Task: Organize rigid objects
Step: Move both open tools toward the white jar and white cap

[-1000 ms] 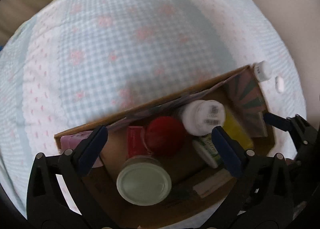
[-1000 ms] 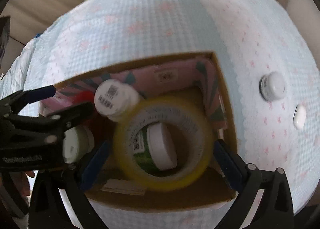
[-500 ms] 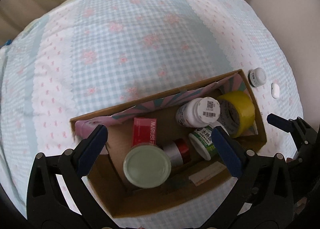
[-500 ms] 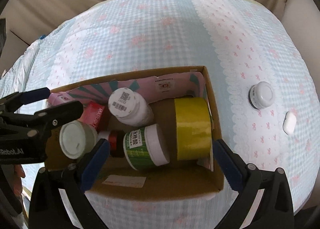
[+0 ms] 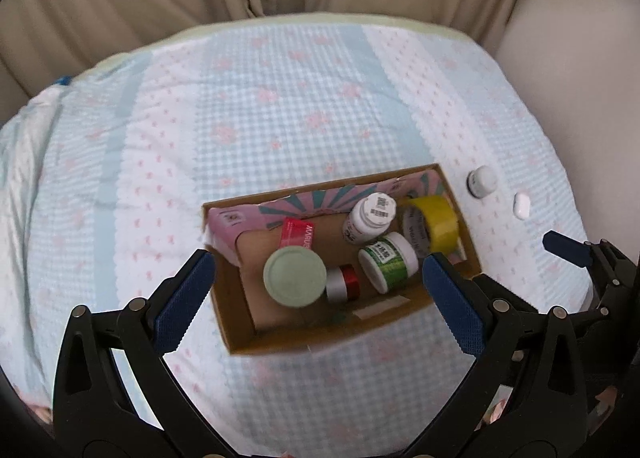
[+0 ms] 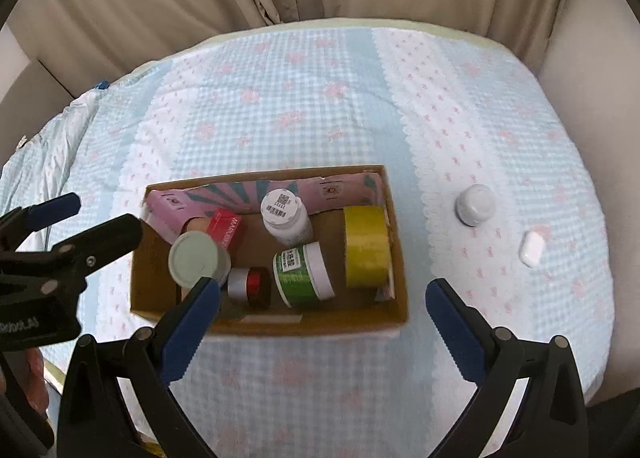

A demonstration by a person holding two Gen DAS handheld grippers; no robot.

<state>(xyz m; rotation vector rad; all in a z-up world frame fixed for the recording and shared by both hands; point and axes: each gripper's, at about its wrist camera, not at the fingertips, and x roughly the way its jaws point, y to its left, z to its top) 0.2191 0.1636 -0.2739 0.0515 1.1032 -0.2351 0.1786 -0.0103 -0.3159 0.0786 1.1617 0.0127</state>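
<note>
Yellow tape roll (image 6: 367,246) lies on its side in the cardboard box (image 6: 276,324); both tongs (image 5: 316,290) (image 6: 322,318) spread, empty.

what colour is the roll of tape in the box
Yellow. The roll of tape stands on edge at the right end of the cardboard box, clearest in the right wrist view.

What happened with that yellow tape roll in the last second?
The right claw let the yellow tape roll go into the cardboard box, at its right end; both claws, the left claw too, then drew back, open. The round white jar stayed outside on the cloth.
</note>
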